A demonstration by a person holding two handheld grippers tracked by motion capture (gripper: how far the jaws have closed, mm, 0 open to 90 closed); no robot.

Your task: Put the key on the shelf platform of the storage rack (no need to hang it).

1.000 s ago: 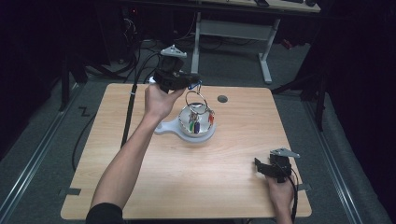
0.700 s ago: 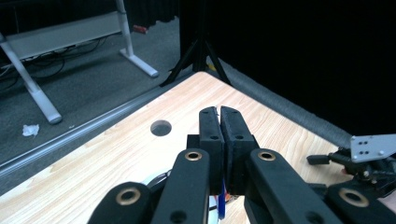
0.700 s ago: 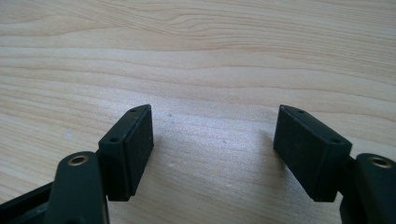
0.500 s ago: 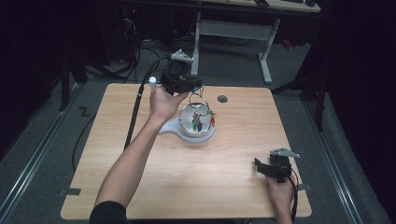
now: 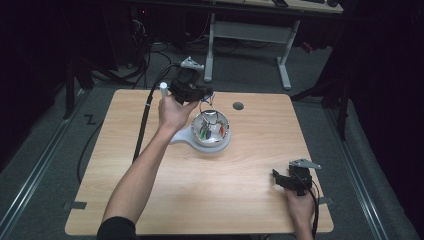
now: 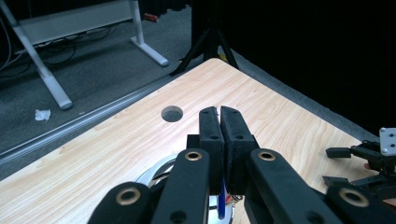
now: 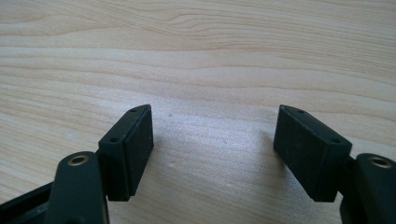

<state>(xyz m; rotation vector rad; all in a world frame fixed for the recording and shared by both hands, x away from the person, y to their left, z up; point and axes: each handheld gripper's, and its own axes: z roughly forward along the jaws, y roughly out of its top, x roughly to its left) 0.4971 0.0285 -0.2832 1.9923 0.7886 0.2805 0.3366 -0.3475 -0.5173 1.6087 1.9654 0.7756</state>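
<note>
Since a second ago, the left hand-held gripper (image 5: 206,100) has lifted slightly at the far rim of the white bowl (image 5: 212,131), clenched on a thin wire loop (image 5: 208,111) that hangs over the bowl — small coloured pieces lie inside. Well apart from the bowl, the right hand-held gripper (image 7: 212,149) rests released on the bench (image 5: 250,195).

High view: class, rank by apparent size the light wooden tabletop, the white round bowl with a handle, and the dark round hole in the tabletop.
1. Light wooden tabletop, largest.
2. White round bowl with a handle.
3. Dark round hole, smallest.
</note>
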